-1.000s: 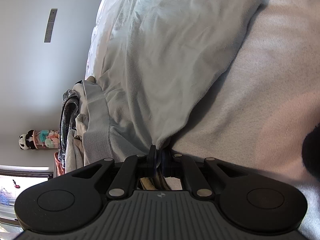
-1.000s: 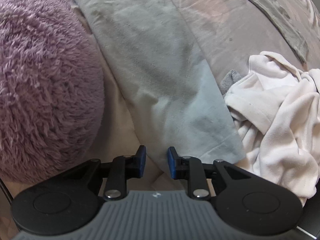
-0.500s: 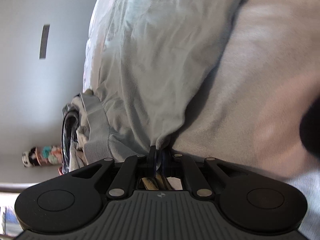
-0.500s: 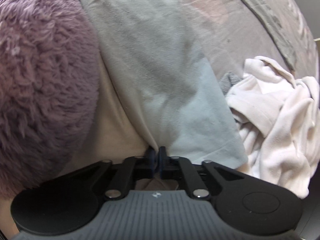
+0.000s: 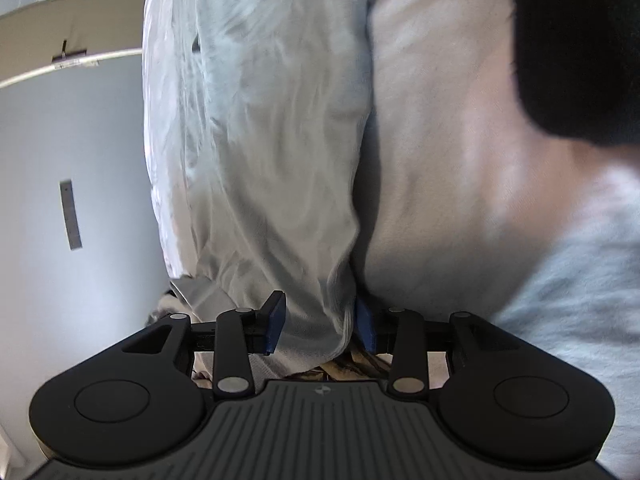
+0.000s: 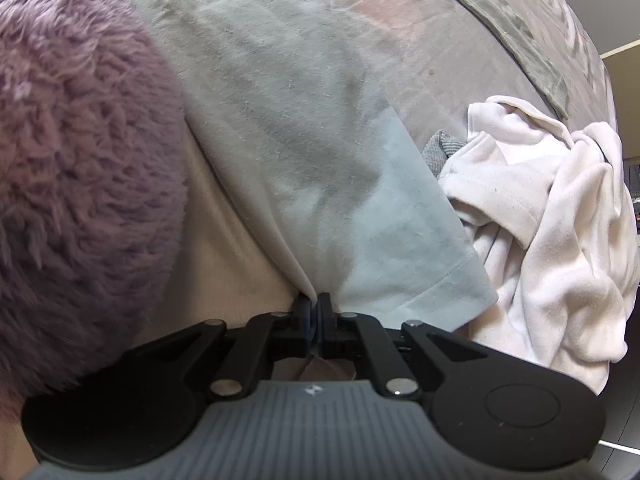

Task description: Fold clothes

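Observation:
A pale blue-grey shirt (image 6: 320,140) lies spread on the beige bed cover (image 6: 240,272). My right gripper (image 6: 314,312) points down at it and is shut on a pinch of its side edge, close to the hemmed end. In the left wrist view the same shirt (image 5: 272,140) runs away from me as a long rumpled fold. My left gripper (image 5: 320,324) straddles the near end of that fold. Its jaws are opening, with the cloth still between the blue pads (image 5: 276,322) and the grip slackened.
A fluffy purple cushion (image 6: 80,160) fills the left of the right wrist view, close to the shirt. A crumpled white garment (image 6: 552,208) lies to the right, over a bit of grey ribbed cloth (image 6: 444,144). A dark blurred shape (image 5: 580,40) sits on the bed cover (image 5: 440,160).
The left jaws, shut on the shirt's fold before, have come apart, and that view has rolled. The right jaws, open a second ago, have shut on the shirt's edge.

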The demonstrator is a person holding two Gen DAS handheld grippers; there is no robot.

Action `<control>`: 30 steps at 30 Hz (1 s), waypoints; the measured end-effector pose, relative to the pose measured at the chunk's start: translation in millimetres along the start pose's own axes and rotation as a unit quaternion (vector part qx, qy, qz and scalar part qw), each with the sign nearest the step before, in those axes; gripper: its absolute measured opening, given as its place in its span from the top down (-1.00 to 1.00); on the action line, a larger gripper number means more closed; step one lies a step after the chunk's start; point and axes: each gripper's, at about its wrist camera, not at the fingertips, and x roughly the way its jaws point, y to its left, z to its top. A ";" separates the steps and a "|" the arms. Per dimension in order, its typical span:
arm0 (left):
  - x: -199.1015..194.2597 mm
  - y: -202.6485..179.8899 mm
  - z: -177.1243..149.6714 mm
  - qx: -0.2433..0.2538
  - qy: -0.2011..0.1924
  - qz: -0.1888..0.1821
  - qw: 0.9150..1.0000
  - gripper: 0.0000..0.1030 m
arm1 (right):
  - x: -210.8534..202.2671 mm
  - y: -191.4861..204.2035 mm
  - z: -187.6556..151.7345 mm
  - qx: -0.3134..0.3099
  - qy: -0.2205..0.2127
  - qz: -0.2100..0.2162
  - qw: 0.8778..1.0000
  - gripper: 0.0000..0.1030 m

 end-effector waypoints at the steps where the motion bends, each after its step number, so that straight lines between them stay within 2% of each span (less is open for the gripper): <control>1: 4.7 1.2 -0.2 -0.008 0.005 -0.003 1.000 0.36 | -0.3 0.1 -0.6 0.006 -0.002 -0.002 1.000 0.92; 3: 10.6 2.5 1.0 -0.024 0.009 -0.011 1.000 0.74 | -3.0 -0.2 -2.4 0.022 -0.007 -0.009 1.000 0.94; 6: 8.6 10.4 0.7 -0.073 0.011 -0.018 0.997 0.92 | -18.1 -6.2 -9.8 0.059 -0.031 -0.022 0.998 0.95; 8: 4.2 25.7 -5.5 -0.130 0.008 -0.024 0.991 0.93 | -31.8 -11.5 -15.8 0.088 -0.052 -0.035 0.994 0.95; 10: -1.7 45.0 -13.0 -0.190 0.005 -0.031 0.981 0.94 | -46.3 -17.1 -21.1 0.114 -0.074 -0.048 0.989 0.95; 13: -13.8 76.7 -20.2 -0.255 0.001 -0.036 0.966 0.95 | -73.4 -23.8 -18.9 0.139 -0.112 -0.071 0.981 0.95; 15: -17.1 100.9 -24.9 -0.300 0.000 -0.048 0.953 0.95 | -81.3 -51.5 -14.1 0.154 -0.137 -0.080 0.975 0.95; 20: -9.7 153.5 -31.9 -0.387 0.012 -0.068 0.920 0.95 | -94.4 -97.6 27.1 0.185 -0.185 -0.117 0.958 0.95; 24: -0.2 188.0 -34.1 -0.438 0.030 -0.087 0.894 0.95 | -100.6 -136.0 54.3 0.198 -0.189 -0.147 0.950 0.95; 27: 11.5 211.1 -36.1 -0.460 0.039 -0.100 0.881 0.94 | -96.8 -168.2 77.6 0.206 -0.187 -0.166 0.946 0.95; 30: 34.4 232.3 -34.6 -0.473 0.041 -0.106 0.874 0.90 | -86.8 -199.5 104.3 0.216 -0.183 -0.179 0.942 0.95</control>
